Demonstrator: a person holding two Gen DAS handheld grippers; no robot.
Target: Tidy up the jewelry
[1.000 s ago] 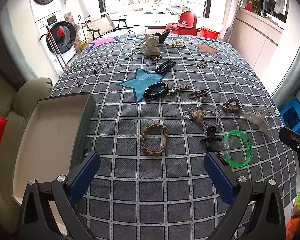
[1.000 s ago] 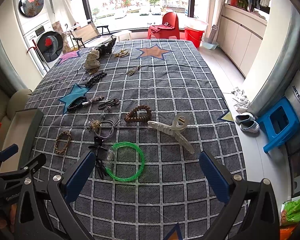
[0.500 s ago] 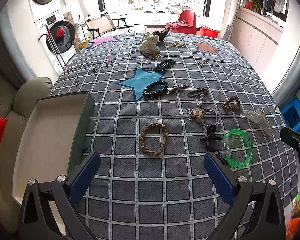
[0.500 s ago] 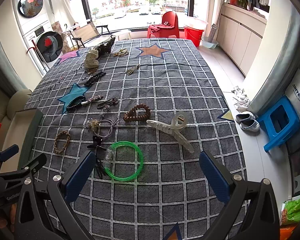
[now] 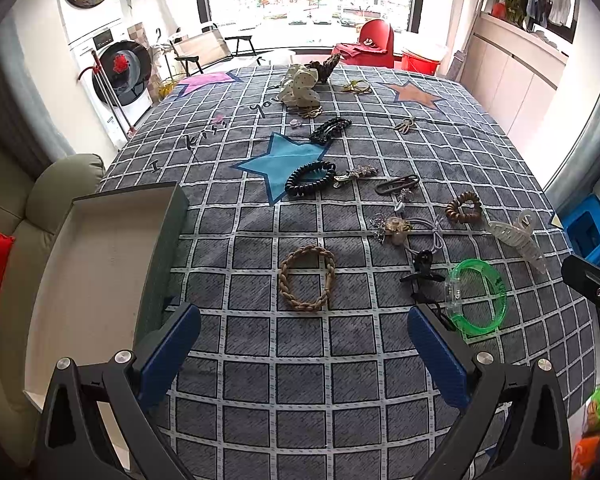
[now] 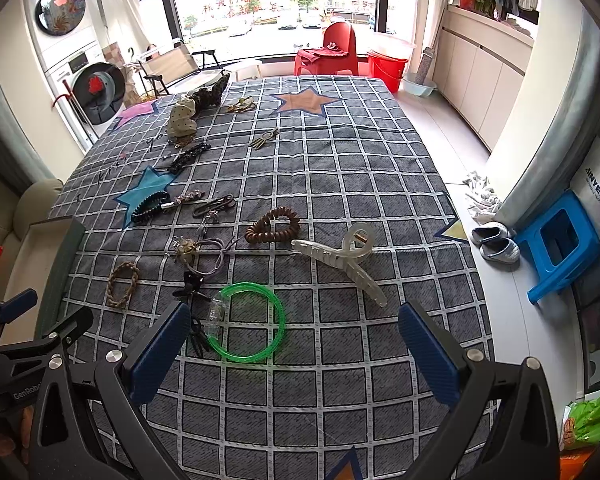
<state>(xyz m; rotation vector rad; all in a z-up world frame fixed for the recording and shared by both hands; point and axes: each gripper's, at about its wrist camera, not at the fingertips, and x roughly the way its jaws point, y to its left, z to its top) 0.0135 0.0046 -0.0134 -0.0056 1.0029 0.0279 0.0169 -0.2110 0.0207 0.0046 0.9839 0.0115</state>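
The left gripper (image 5: 304,338) hovers above the grid-patterned tablecloth (image 5: 300,380) with its blue-padded fingers (image 5: 168,350) spread wide, holding nothing and touching nothing. Just beyond the gap, at 12 o'clock from it, lies a braided tan bracelet (image 5: 306,278). At 9 o'clock sits an open, shallow cardboard box (image 5: 96,280) with a pale inside, resting at the table's edge.

The right gripper (image 6: 294,338) is likewise wide apart and empty, hanging over the cloth. A translucent green bangle (image 6: 246,322) lies between its fingers, nearer the one at 9 o'clock but apart from both pads. A small black claw clip (image 6: 190,286) rests just beside the bangle at 10 o'clock, and a clear claw hair clip (image 6: 340,258) lies at 1 o'clock. Further off at 12 o'clock are a brown spiral hair tie (image 6: 272,226), a grey elastic with a gold charm (image 6: 198,248), and a black spiral hair tie (image 6: 150,208) on the blue star (image 6: 146,188). A polka-dot fabric bow (image 6: 182,120) sits far across the table at 11 o'clock.
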